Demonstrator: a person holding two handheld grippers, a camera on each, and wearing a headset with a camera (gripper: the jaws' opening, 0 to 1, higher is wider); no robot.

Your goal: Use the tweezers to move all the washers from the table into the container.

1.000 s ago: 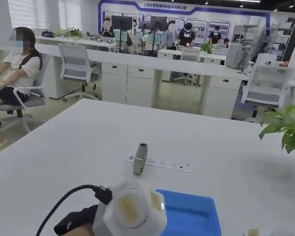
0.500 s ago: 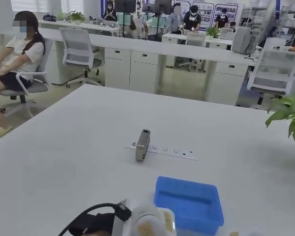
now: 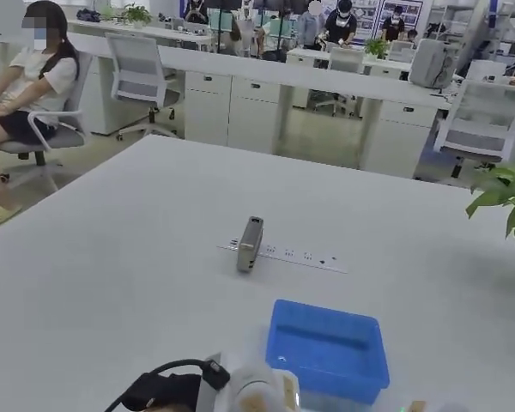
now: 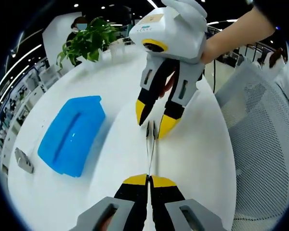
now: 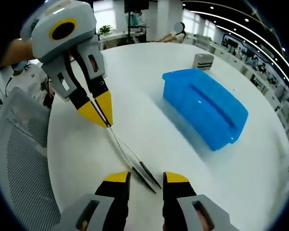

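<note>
White table (image 3: 112,283) seen from above and behind. A blue open-topped container (image 3: 343,375) sits near the front edge, with a white power strip (image 3: 305,257) beyond it. A grey block (image 3: 249,244) stands upright at the strip's left end. At the bottom edge, the blurred white body of a gripper (image 3: 256,393) trails a black cable (image 3: 167,378). Right: leaves of a plant (image 3: 506,202). Left: a seated person (image 3: 26,86). Background: white desks (image 3: 326,94) and chairs (image 3: 137,81).

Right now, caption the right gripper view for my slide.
Left gripper holds tweezers reaching into the open right gripper, blue container nearby.
</note>
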